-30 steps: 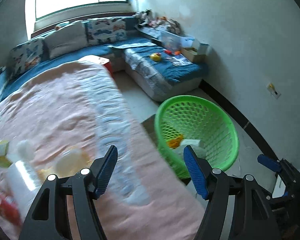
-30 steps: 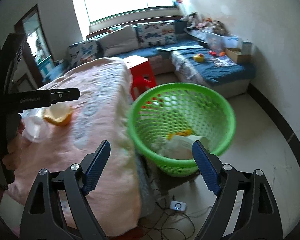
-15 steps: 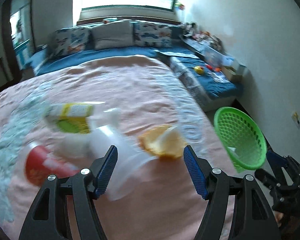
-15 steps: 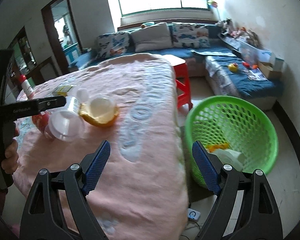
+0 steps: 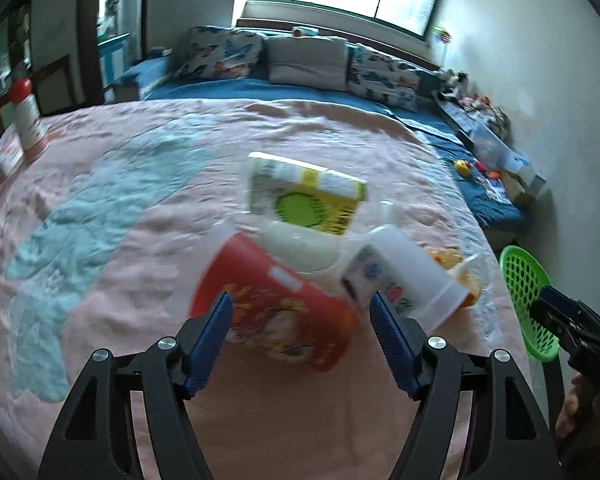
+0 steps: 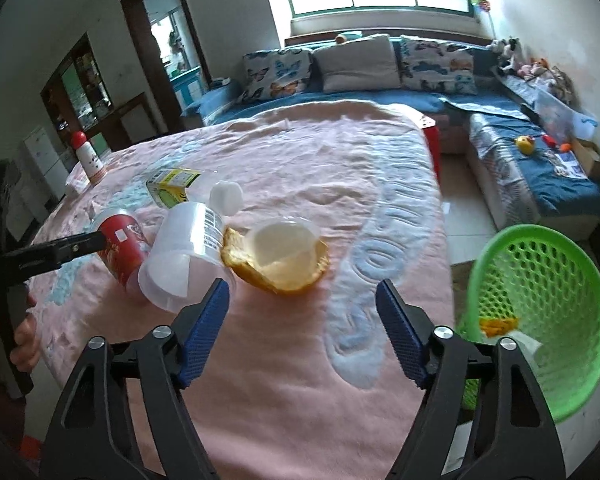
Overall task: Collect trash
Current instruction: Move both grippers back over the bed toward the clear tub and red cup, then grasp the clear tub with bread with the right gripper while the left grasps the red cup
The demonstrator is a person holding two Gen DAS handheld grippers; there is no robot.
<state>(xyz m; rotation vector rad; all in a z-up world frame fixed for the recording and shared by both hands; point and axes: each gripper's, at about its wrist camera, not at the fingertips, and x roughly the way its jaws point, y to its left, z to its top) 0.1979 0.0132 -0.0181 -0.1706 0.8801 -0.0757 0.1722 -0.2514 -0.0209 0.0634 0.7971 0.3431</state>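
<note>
On the pink-covered table [image 5: 100,280] lies a heap of trash. A red cup [image 5: 276,312] rests on its side, and my left gripper [image 5: 300,308] is open with the cup's near end between its fingers; no pad presses on it. Behind it are a white tub [image 5: 300,244], a yellow-green carton [image 5: 308,196] and a clear plastic cup [image 5: 404,276]. My right gripper [image 6: 302,292] has nothing between its closing jaws. Just ahead of it lies an orange peel [image 6: 276,276] holding a small clear cup [image 6: 280,240]. The green basket [image 6: 548,320] stands on the floor to the right with some trash inside.
A white bottle with a red cap [image 6: 90,160] stands at the table's far left edge. A blue sofa [image 6: 380,96] with cushions runs along the back wall and right side. A red stool [image 6: 432,140] sits between table and sofa.
Both cameras swung left from the basket to the trash heap on the table. My left gripper came up to the red cup. The right gripper's jaws stand a little narrower.
</note>
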